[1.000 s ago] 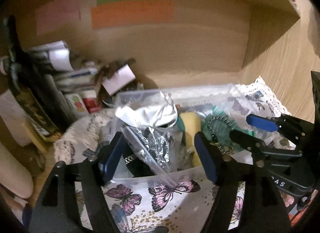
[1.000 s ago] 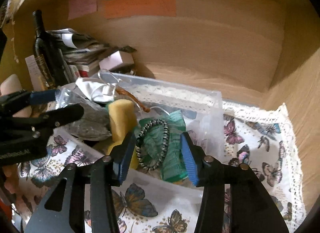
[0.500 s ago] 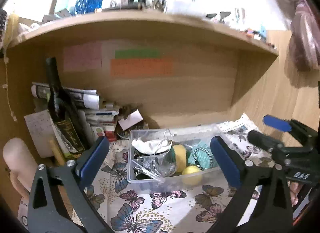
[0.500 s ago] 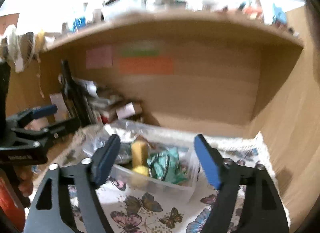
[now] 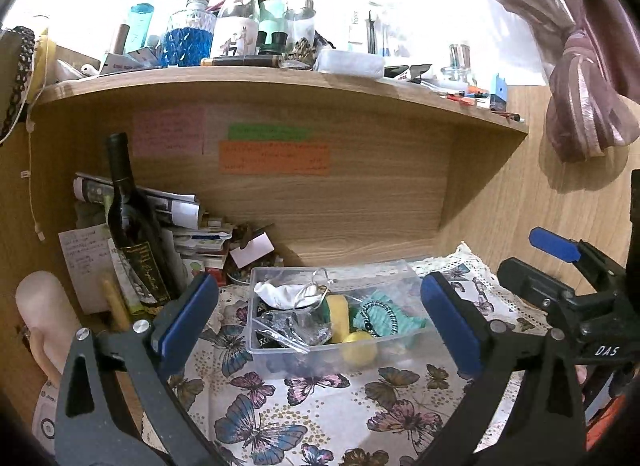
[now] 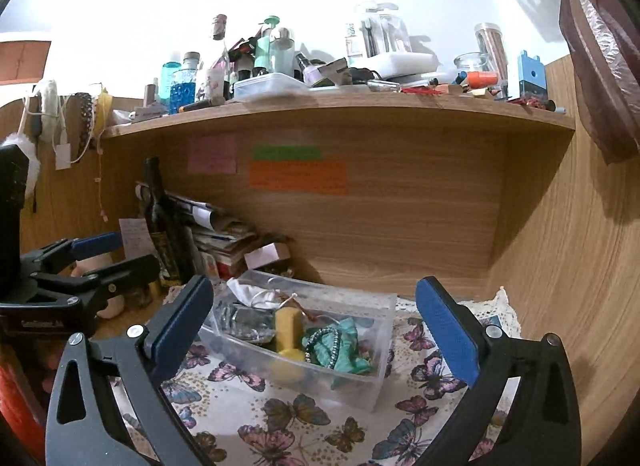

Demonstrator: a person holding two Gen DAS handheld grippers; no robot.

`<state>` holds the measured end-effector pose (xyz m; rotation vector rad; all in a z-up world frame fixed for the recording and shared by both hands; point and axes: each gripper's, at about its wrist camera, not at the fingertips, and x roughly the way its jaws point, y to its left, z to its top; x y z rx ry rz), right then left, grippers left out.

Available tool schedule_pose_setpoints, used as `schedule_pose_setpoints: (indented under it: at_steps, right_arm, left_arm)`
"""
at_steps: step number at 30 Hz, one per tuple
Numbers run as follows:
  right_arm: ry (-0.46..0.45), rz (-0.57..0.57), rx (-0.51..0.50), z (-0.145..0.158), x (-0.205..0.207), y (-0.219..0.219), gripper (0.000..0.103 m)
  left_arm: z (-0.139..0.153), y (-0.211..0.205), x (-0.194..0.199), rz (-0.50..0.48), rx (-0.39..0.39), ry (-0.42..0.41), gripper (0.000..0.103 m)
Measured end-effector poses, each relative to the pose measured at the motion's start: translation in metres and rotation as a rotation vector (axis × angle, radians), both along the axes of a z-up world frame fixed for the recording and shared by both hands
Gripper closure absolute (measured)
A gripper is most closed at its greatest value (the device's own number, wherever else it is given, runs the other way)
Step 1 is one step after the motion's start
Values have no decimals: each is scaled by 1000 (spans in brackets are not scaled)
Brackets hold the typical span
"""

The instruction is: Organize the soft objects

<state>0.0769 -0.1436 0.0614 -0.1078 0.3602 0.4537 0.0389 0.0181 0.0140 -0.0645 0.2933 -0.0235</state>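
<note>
A clear plastic box (image 5: pixel 360 352) (image 6: pixel 362 384) sits on a butterfly-print cloth (image 5: pixel 304 418) (image 6: pixel 280 422) in a wooden desk niche. It holds a teal cloth with a beaded bracelet (image 5: pixel 378 316) (image 6: pixel 340 350), a yellow sponge (image 5: pixel 338 316) (image 6: pixel 287 332), a yellow ball (image 5: pixel 359 350), a white cloth (image 5: pixel 282 294) and a crinkled plastic bag (image 5: pixel 296 330). My left gripper (image 5: pixel 320 324) is open, empty and well back from the box. My right gripper (image 6: pixel 314 330) is open and empty too, also held back.
A dark wine bottle (image 5: pixel 134 225) (image 6: pixel 162 225) and a pile of papers and boxes (image 5: pixel 188 225) stand at the back left. A cluttered shelf (image 5: pixel 280 81) hangs overhead. A wooden side wall (image 6: pixel 560 266) is on the right. A pale candle (image 5: pixel 44 322) stands at the left.
Both grippers pulled up and back from inside the box and opened wider. The teal cloth with the bracelet and the plastic bag lie in the box.
</note>
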Motion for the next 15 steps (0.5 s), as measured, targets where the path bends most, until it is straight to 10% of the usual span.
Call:
schedule_pose_setpoints:
  at_steps: [15]
  right_arm:
    - [12,-9,16,-3,-10,-5,0]
  left_arm:
    - [-2,-1,-4,-3,0,4,0]
